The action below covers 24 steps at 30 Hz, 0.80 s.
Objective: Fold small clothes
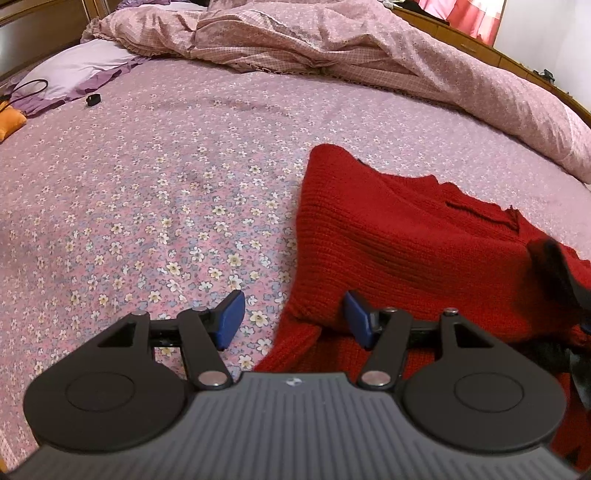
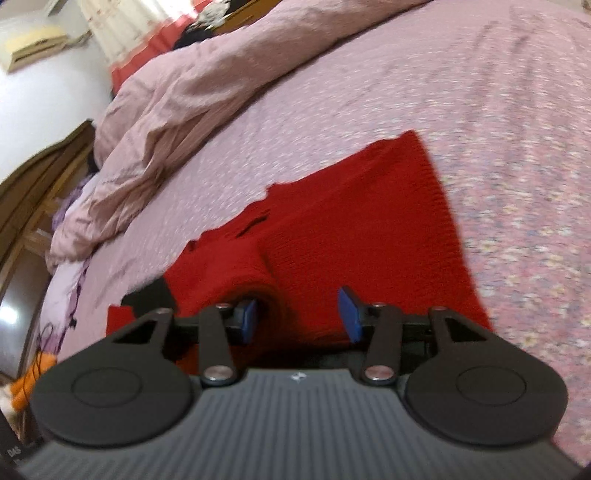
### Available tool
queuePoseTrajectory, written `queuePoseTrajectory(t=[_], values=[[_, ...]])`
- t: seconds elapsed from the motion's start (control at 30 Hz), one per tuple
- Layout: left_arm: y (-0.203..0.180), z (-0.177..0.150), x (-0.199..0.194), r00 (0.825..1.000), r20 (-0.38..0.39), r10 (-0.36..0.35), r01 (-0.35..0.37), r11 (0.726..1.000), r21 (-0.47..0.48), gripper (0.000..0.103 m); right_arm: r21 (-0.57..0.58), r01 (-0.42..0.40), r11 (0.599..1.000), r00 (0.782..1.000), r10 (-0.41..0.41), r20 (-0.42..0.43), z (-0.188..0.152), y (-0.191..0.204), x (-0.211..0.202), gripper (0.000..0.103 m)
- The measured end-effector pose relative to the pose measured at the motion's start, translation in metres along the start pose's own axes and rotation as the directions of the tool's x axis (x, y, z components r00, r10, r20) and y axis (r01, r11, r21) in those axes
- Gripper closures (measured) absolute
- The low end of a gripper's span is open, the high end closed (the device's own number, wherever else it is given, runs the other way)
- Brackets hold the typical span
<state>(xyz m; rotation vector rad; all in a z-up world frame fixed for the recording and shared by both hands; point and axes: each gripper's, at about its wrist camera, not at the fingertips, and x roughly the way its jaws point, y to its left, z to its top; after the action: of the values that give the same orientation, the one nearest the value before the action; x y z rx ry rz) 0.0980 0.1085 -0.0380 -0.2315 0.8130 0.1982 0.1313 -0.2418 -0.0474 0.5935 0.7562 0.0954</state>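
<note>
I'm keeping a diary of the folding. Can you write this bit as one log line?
red knitted sweater: part-folded on flowery bedsheet | left hand-held gripper: open | right hand-held gripper: open

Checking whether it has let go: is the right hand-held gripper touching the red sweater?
Cannot tell. In the right wrist view the right hand-held gripper is open over the red sweater; a fold hides one pad's tip.

A wide bed fills the view, spread with a pink sheet point(image 1: 166, 177) sprigged in small pale flowers, and a rumpled dusty-pink duvet point(image 1: 332, 48) lies heaped along its far side. A lilac pillow point(image 1: 74, 70) sits at the far left corner with a black cable looped over it, wooden furniture point(image 1: 480, 48) runs behind the bed, and a pink-red curtain point(image 1: 476, 14) hangs by a pale wall point(image 2: 44, 96).
</note>
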Motion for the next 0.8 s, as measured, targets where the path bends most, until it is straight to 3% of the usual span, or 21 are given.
queuePoseTrajectory(t=[0.23, 0.37, 0.6, 0.8], values=[[-0.003, -0.001, -0.001, 1.0, 0.008, 0.01, -0.01, 1.0, 0.024, 0.037, 0.018, 0.028, 0.999, 1.0, -0.028, 0.007, 0.001, -0.017, -0.008, 0.055], [-0.002, -0.001, 0.0, 1.0, 0.008, 0.013, -0.013, 1.0, 0.023, 0.037, 0.086, 0.036, 0.996, 0.999, -0.038, 0.021, 0.005, -0.027, -0.016, 0.055], [-0.004, 0.0, -0.002, 0.999, 0.013, 0.029, -0.029, 0.999, 0.032, 0.037, 0.106, 0.167, 0.98, 0.979, -0.178, 0.103, 0.015, -0.048, -0.035, 0.052], [-0.014, 0.006, -0.016, 0.998, 0.055, 0.029, -0.033, 0.997, 0.065, 0.037, -0.102, 0.216, 0.971, 0.964, -0.195, 0.181, 0.028, -0.032, -0.044, 0.052]])
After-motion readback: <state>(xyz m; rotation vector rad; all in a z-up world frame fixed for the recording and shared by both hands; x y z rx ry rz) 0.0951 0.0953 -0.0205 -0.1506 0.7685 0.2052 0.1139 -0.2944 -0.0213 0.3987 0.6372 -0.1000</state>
